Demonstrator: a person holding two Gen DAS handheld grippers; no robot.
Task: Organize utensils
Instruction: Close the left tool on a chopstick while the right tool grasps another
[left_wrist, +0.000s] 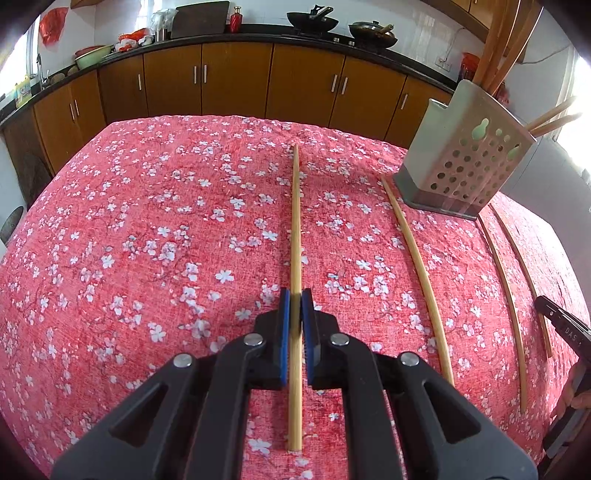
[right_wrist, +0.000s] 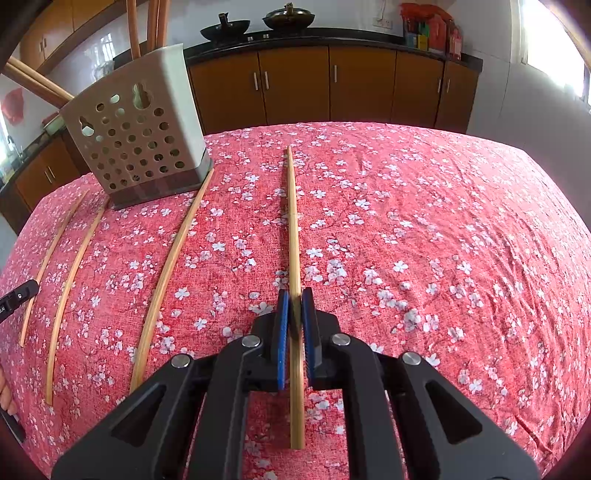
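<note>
left tongs (left_wrist: 295, 308) pinch a bamboo chopstick (left_wrist: 295, 221) between blue pads, gripping it low on its length, the thin tip reaching toward the far cabinets; right tongs (right_wrist: 294, 306) are likewise pressed together on a second chopstick (right_wrist: 292, 221), also caught nearer its thick end. between the two hands, two more loose chopsticks (left_wrist: 421, 266) lie on the red floral cloth (left_wrist: 147, 221) covering the counter, running near to far, with a perforated utensil holder (left_wrist: 469, 158) standing at their far ends and already bristling with sticks. the risk from here, by the look of it: each stick is held off-centre, so a quick lift could let it pivot or slide in the pads, and a long tip swung toward the holder might knock it or miss its mouth.
</note>
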